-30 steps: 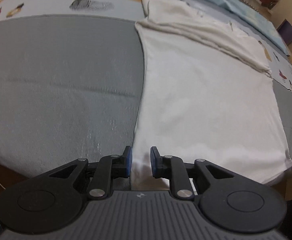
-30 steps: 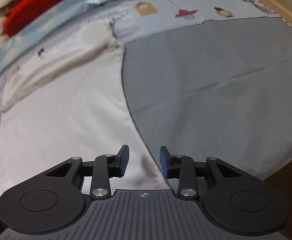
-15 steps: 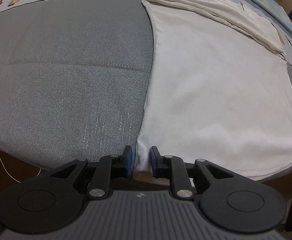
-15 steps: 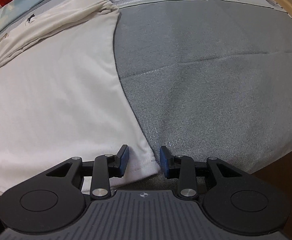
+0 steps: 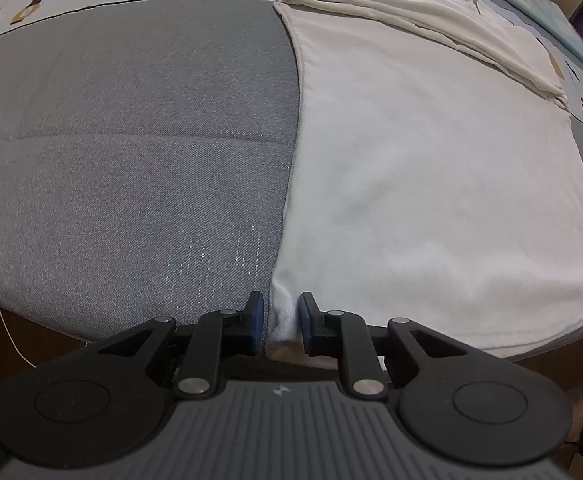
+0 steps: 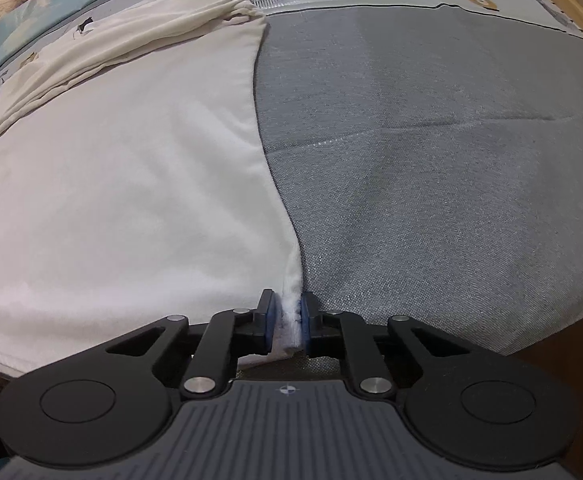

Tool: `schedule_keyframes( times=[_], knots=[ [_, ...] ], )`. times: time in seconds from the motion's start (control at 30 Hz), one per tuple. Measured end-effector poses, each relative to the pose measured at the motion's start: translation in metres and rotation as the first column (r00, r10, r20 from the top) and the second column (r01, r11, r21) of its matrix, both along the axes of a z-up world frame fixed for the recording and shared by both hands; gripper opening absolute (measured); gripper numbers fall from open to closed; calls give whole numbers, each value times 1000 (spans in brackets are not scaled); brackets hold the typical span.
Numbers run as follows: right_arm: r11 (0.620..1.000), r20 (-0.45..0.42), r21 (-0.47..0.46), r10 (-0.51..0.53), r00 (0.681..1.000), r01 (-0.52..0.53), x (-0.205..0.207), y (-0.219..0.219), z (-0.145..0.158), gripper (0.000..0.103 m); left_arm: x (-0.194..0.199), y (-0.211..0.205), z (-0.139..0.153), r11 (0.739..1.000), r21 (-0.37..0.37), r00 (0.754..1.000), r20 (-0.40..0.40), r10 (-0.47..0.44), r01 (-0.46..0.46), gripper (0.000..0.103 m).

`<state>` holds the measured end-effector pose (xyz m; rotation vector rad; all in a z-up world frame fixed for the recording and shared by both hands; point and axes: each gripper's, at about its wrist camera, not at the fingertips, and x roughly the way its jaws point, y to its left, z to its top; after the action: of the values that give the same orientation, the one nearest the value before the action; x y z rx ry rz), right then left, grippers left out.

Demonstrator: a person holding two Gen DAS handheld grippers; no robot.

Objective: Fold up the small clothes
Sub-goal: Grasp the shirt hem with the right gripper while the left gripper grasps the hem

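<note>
Both claws pinch white garment (image 5: 431,168) corners: left claw (image 5: 281,322), right claw (image 6: 287,322) just closed; hem hidden.

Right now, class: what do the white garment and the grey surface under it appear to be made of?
White garment: seems a soft matte cotton-like knit; it drapes limply and bunches between the pads. Grey surface: looks like coarse woven fabric; a visible twill-like grain with faint sheen. Fibre cannot be confirmed.

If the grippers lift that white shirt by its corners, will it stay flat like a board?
Probably not. The white shirt looks soft: its far end lies in loose folds, and its corner bunches up in the right gripper. It would likely sag between that and the left gripper. It seems light, too.
</note>
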<state>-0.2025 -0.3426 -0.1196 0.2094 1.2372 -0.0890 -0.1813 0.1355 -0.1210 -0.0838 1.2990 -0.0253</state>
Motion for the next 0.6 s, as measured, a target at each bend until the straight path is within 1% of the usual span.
schedule_keyframes(
  times=[0.07,0.2,0.37,0.47,0.6],
  knots=[
    [1000,2,-1,1,1000,-1,0,1,0,13,0,-2,0,1000,3,1000,3,-5,5,19],
    [1000,5,-3,13,1000,-13,0,2,0,11,-1,-3,0,1000,0,1000,8,-15,15,13],
    [1000,15,3,16,1000,-16,-1,2,2,7,-3,-3,3,1000,-2,1000,24,-16,16,8],
    [1000,55,17,4,998,-5,-3,0,9,6,-7,-1,12,1000,-8,998,65,-11,12,7],
    [998,135,56,-6,991,-2,-8,-1,28,5,-15,2,33,999,-45,990,140,0,6,6]
  ],
)
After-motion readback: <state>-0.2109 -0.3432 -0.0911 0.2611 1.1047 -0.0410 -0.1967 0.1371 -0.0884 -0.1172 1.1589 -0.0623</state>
